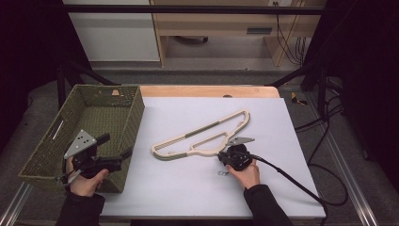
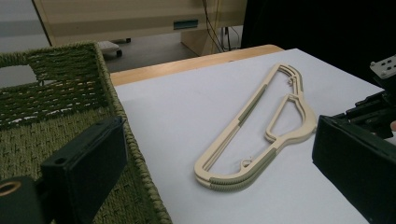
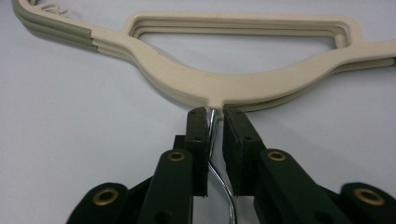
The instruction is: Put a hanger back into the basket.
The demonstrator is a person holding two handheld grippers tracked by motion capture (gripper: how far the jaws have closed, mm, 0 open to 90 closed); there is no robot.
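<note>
No text, label, brand, number or sign can be read anywhere in these views (the small dark plate on the pale wooden cabinet front (image 1: 259, 31) at the top of the frame is too blurred to make out).

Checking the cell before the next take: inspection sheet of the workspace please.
Surface: white mat on a wooden table, no marks seen.
Job's things: stacked cream hangers with green grip strips lie flat mid-mat; their metal hook points toward the person. Green woven basket at the left edge of the mat holds nothing visible.
Clutter: nothing seen.
Grippers: right gripper is closed around the hook's stem next to the hanger body; whether the pads press on it is unclear. Left gripper is open, over the basket's near corner, holding nothing.
Cables: black cable trails from the right gripper off the mat's right side.
Surroundings: wooden furniture behind, loose cables on the floor at right.
</note>
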